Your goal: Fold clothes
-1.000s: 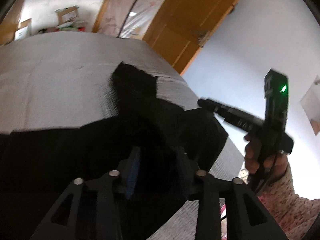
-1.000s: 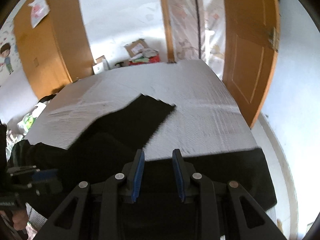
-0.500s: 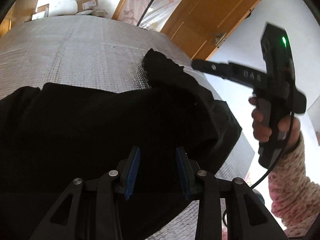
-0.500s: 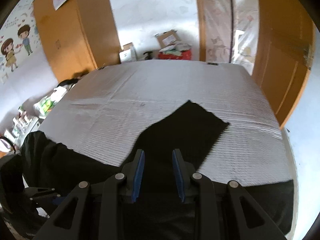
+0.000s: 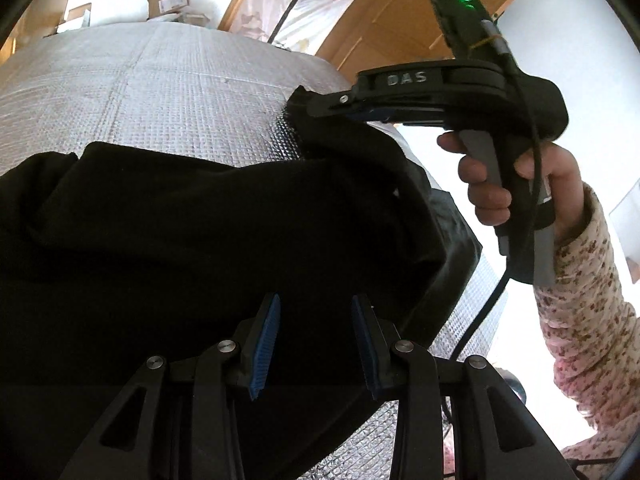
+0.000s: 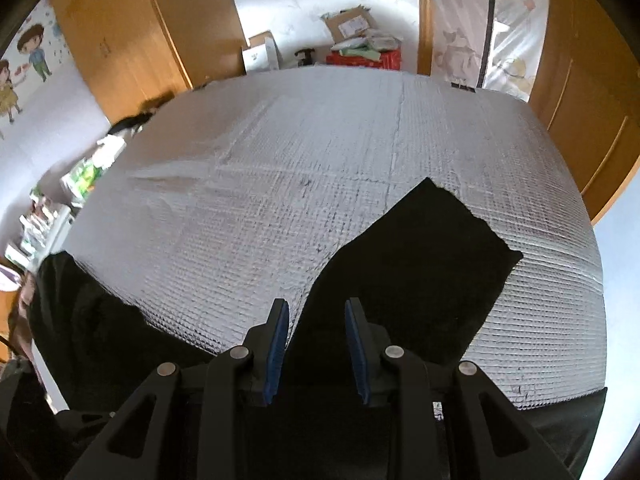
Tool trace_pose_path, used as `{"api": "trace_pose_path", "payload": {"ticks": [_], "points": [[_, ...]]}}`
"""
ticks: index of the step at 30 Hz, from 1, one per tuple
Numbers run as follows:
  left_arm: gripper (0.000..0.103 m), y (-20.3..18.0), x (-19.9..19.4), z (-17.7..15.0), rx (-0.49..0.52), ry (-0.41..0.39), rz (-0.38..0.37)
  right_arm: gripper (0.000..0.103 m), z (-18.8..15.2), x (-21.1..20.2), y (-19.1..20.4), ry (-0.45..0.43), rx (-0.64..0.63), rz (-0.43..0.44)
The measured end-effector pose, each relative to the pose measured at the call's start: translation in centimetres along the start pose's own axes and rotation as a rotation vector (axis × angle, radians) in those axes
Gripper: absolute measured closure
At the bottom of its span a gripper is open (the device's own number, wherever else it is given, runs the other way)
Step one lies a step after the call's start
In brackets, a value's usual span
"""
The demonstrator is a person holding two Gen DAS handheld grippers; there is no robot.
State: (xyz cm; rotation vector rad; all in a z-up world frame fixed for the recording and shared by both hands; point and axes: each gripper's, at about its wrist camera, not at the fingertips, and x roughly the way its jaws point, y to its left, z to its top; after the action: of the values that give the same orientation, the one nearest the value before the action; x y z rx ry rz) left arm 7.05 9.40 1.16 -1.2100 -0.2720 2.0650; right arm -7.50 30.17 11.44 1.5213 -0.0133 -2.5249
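A silver, grid-textured quilted surface [image 6: 320, 168] fills a bright room with white walls. Beyond the surface's far edge stand orange-brown wooden doors [image 6: 576, 92], a plastic-draped doorway [image 6: 460, 20] and a heap of cardboard boxes [image 6: 352, 24] above a red box [image 6: 364, 58]. Off the surface's left side, cartoon children [image 6: 24, 64] decorate the wall.

A black garment [image 5: 224, 232] lies over the surface's near edge and hangs off it, one flat rectangular end [image 6: 424, 248] reaching toward the surface's middle. The left gripper [image 5: 316, 344] hovers above the dark cloth, its blue-padded fingers [image 5: 264, 336] apart and empty. The right gripper [image 6: 316, 344] also hangs spread over the garment with cloth seen through the gap; whether it touches cannot be told. In the left wrist view, that tool's tip sits at the garment's raised end, held by a hand [image 5: 508, 184] in a floral sleeve [image 5: 584, 312], its black cable [image 5: 484, 308] trailing down past the surface's corner.
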Motion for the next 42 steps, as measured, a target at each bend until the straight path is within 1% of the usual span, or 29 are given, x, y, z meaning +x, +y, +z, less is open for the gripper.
{"api": "trace_pose_path", "payload": {"ticks": [3,5,8,9,13,20,25,28,42], "points": [[0.064,0.0,0.0,0.0,-0.002,-0.001,-0.002,0.076,0.2,0.6,0.2,0.016,-0.01,-0.05],[0.064,0.0,0.0,0.0,-0.003,-0.002,-0.002,0.091,0.3,0.8,0.1,0.02,0.0,-0.066],[0.064,-0.2,0.1,0.0,0.007,-0.004,0.009,0.099,0.0,0.3,-0.2,0.009,-0.003,-0.088],[0.064,-0.4,0.1,-0.1,0.013,-0.005,0.015,0.1,-0.1,0.1,-0.2,0.004,-0.012,-0.101],[0.064,-0.4,0.1,-0.1,0.013,-0.006,0.024,0.1,-0.5,-1.8,-1.2,-0.066,-0.01,-0.107],[0.064,-0.3,0.3,0.1,-0.004,-0.004,0.027,0.101,-2.3,-6.0,-4.6,-0.192,0.088,-0.117],[0.064,-0.2,0.4,0.4,0.002,0.002,0.039,0.101,-5.2,-9.3,-7.8,-0.29,0.182,-0.127],[0.064,-0.1,0.6,0.6,0.004,0.005,0.04,0.101,-7.0,-11.0,-9.2,-0.366,0.216,-0.153],[0.064,-1.0,0.6,0.9,0.027,0.02,0.068,0.101,-15.5,-13.3,-14.7,-0.493,0.411,-0.19]]}}
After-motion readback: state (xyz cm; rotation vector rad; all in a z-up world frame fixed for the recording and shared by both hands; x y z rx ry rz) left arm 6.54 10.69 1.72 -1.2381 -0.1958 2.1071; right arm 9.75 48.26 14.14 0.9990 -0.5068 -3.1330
